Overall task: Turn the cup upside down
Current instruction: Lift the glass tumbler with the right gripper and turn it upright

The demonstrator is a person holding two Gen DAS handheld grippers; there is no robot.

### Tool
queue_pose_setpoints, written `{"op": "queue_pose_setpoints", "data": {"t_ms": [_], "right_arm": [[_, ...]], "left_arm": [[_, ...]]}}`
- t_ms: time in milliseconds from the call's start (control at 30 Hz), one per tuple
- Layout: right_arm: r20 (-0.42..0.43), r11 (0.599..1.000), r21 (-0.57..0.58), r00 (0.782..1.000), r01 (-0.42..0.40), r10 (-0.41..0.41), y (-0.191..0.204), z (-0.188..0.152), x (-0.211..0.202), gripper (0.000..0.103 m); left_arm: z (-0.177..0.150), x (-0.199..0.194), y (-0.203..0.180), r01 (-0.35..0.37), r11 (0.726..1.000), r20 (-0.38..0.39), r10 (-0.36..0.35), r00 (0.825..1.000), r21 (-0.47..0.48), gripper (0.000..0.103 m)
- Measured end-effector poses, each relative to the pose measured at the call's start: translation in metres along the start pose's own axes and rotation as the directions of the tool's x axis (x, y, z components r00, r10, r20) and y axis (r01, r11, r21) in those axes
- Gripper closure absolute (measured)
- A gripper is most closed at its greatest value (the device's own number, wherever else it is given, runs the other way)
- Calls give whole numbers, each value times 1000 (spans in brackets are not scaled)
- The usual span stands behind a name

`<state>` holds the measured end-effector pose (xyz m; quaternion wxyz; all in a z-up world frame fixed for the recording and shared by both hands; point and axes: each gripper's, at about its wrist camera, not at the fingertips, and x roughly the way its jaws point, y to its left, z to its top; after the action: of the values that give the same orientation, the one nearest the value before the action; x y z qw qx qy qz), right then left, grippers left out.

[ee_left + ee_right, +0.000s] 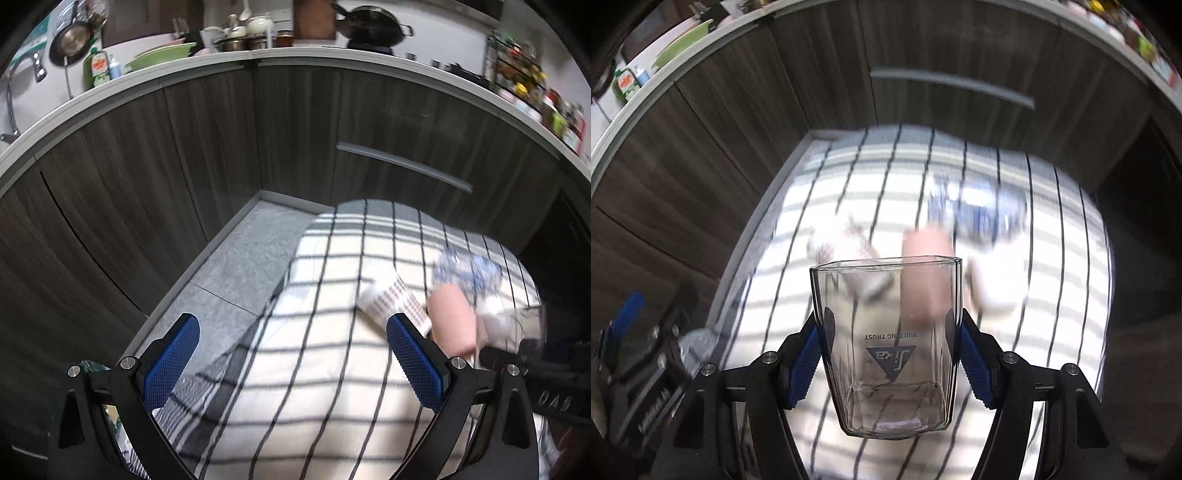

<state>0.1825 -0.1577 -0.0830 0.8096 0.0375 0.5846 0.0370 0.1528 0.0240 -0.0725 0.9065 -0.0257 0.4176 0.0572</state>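
My right gripper (pixel 890 354) is shut on a clear glass cup (pixel 890 347) with a printed logo. The cup is held above the checked cloth (pixel 1063 258), its rim pointing away from the camera and its thick base toward it. My left gripper (pixel 291 365) is open and empty above the checked cloth (pixel 325 369). The right gripper shows blurred at the right edge of the left wrist view (pixel 532 354), and the glass there is too blurred to make out.
A patterned cup (pixel 395 299), a pink cup (pixel 450 317) and a blue-and-white cup (pixel 469 269) lie on the cloth, all blurred. Dark wood cabinets (pixel 184 166) stand behind, with a cluttered counter (pixel 258 51) on top. Grey floor (pixel 240 266) lies left of the cloth.
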Motion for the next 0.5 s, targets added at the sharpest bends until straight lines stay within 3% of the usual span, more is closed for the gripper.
{"op": "queue_pose_setpoints", "data": {"t_ms": [233, 500], "right_arm": [[-131, 994, 105, 991, 12, 1, -15, -71, 35, 36], [-196, 979, 189, 980, 81, -44, -33, -88, 77, 35]], "left_arm": [[-38, -3, -7, 38, 997, -14, -37, 999, 72, 0], [-60, 21, -10, 49, 994, -57, -44, 997, 100, 0]]}}
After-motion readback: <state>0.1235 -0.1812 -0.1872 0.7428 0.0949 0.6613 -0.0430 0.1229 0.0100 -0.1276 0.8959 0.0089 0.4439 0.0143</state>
